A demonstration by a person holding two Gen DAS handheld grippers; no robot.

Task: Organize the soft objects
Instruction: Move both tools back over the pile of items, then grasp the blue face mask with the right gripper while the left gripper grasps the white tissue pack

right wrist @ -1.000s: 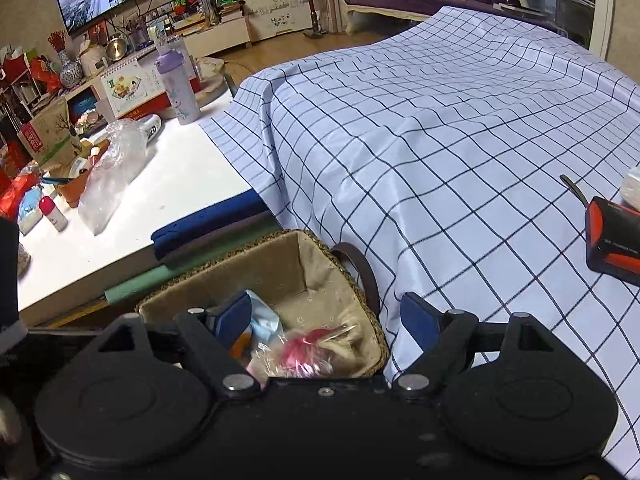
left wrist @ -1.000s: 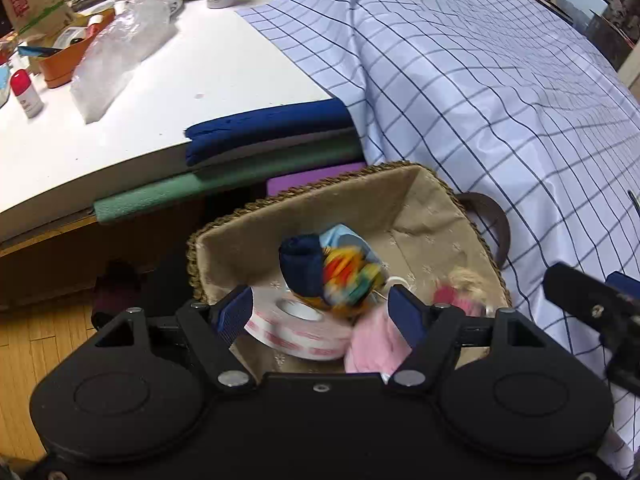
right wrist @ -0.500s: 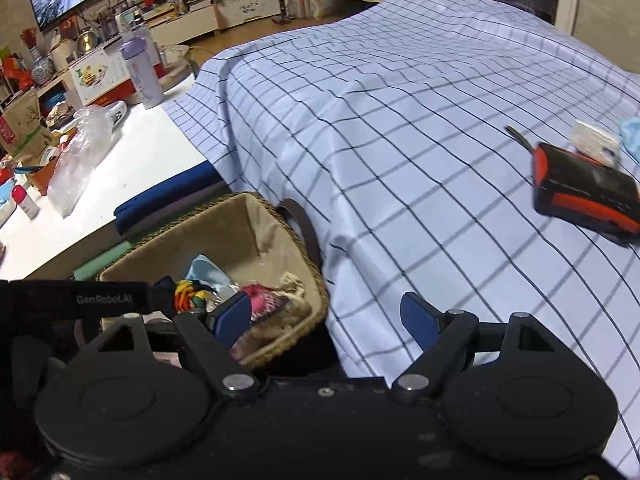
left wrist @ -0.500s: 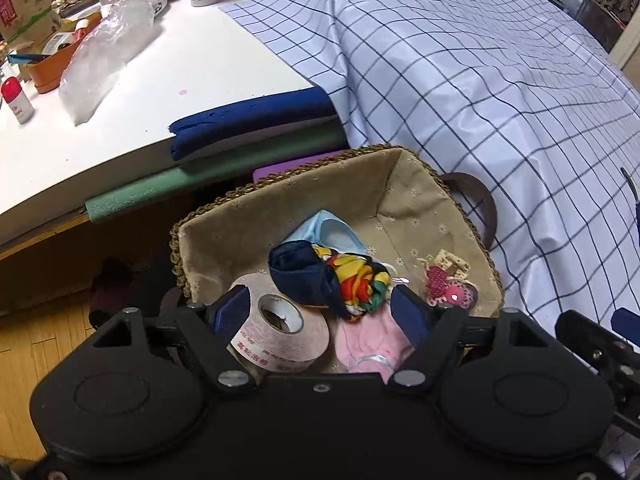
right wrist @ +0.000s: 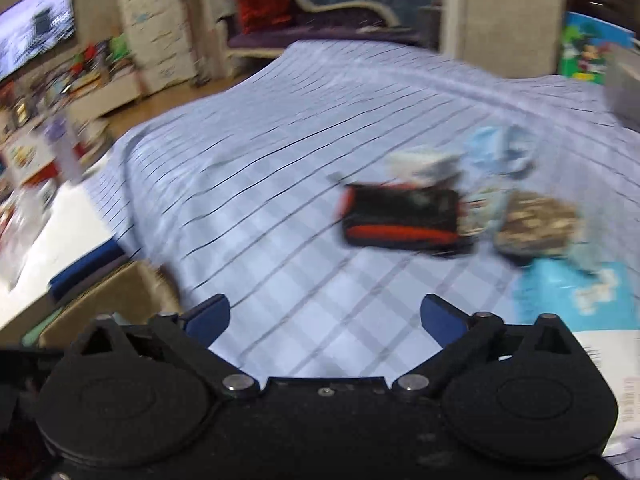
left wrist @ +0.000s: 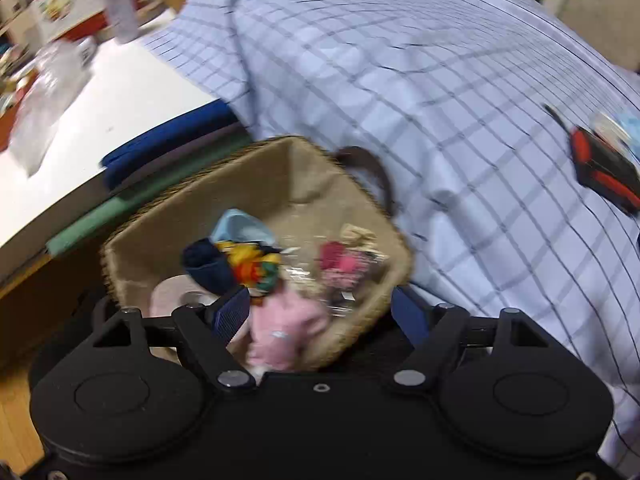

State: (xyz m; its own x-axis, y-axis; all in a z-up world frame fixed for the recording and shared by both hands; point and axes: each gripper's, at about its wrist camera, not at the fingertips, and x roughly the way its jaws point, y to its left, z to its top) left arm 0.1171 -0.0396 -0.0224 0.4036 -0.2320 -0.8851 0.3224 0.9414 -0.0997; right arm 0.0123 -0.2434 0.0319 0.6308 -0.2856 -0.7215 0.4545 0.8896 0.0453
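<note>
- I see the woven basket, tan-lined with a dark handle, just beside the edge of the checked cloth.
- Inside it lie a navy and multicoloured roll, a pink soft item, a pale blue piece, a red and pink bundle and a tape roll.
- The navy roll's long axis runs left to right in my left view, navy end to the left.
- My left gripper hangs over the basket, its jaws apart and gripping nothing.
- My right gripper is opening wide over bare cloth, nothing between its jaws.
- Farther along the cloth, blurred, are a black and red pouch, a light blue soft item and a mottled brown one.
</note>
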